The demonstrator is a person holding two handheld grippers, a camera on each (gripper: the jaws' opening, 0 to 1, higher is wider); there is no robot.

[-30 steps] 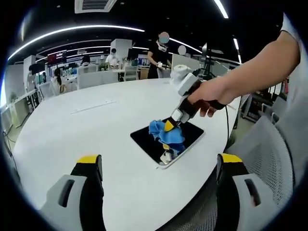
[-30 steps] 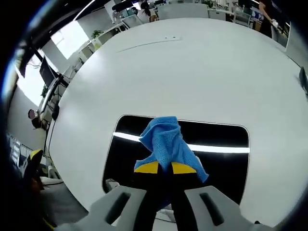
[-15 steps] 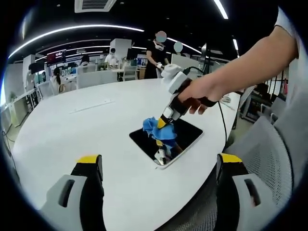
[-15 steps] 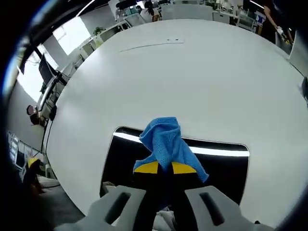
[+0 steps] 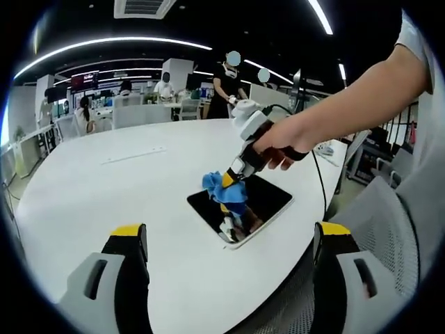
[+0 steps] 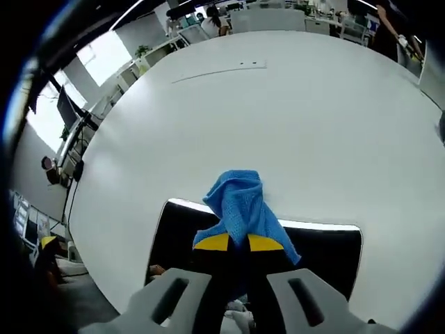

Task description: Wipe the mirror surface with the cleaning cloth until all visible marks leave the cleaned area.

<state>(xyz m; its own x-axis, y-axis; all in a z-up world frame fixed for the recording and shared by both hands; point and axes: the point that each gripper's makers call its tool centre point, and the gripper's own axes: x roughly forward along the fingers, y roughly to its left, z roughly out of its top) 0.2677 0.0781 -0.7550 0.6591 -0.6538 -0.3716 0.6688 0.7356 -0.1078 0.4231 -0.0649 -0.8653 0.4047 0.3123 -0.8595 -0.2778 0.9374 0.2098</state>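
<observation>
A dark rectangular mirror (image 5: 257,200) lies flat on the white table (image 5: 104,195), near its right edge. In the left gripper view, the right gripper (image 5: 228,178), held by a hand, is shut on a blue cleaning cloth (image 5: 222,188) that rests on the mirror's far left part. In the right gripper view the cloth (image 6: 240,209) bunches up from between the shut jaws over the mirror (image 6: 327,240), reaching past its far edge. My left gripper (image 5: 229,240) hovers open above the table's near edge, well short of the mirror, holding nothing.
The table is large, round-edged and bare around the mirror. A grey mesh chair (image 5: 389,236) stands at the right by the table edge. Several people (image 5: 226,83) stand and sit at desks far behind the table.
The right gripper has slid the cloth across the mirror toward its far left edge. The left gripper has stayed put and open.
</observation>
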